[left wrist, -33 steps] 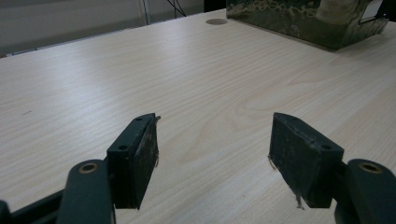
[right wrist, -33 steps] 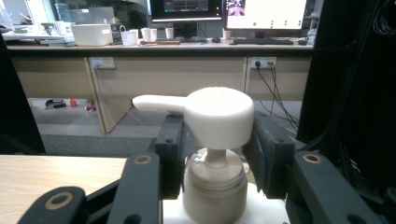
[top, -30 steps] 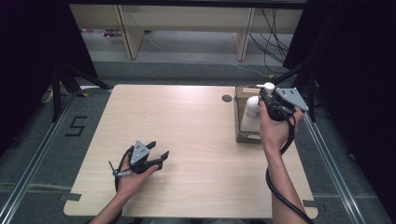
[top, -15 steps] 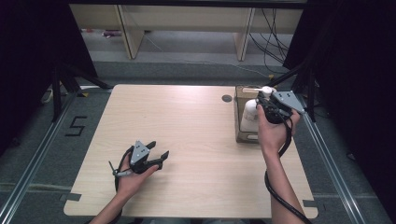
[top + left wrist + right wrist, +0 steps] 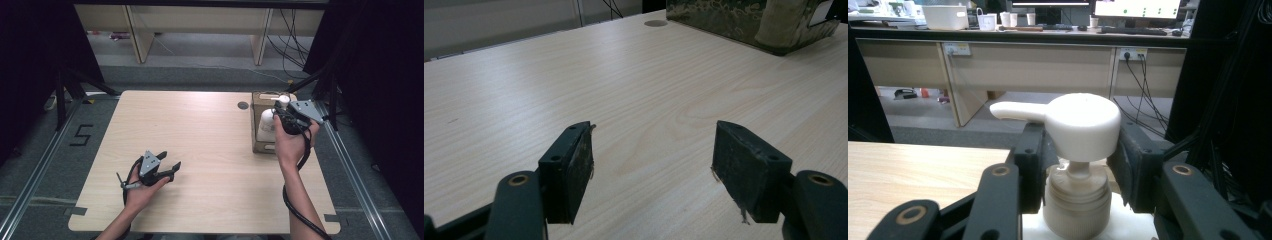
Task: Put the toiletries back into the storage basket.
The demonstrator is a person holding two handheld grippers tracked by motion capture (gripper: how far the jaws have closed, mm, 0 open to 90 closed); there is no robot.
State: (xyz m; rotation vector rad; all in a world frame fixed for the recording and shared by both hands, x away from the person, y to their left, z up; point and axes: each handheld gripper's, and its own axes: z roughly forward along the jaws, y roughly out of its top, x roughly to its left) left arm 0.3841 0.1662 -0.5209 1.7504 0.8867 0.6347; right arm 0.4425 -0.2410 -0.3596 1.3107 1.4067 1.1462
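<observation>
Bottle: a white pump bottle stands upright inside the box, at the right of the high view; its pump head sits centre frame in the right gripper view, spout pointing to the frame's left
Right gripper: your right gripper is over the box; in its own view the two jaws sit on either side of the bottle's neck, just under the pump head, right against the head's sides. Closed on the neck or merely beside it: cannot tell
Left gripper: your left gripper lies low over the table in the lower left of the high view, well apart from the box; its jaws stand wide apart with bare wood between them
Box: a brown cardboard box, open at the top, sits near the table's right edge, just right of a round grommet hole
Table: light wood table; the whole middle and left of the top is free
Edges: the box is near the far right corner, with a strip of tabletop in front of it towards the bottom of the frame
</observation>
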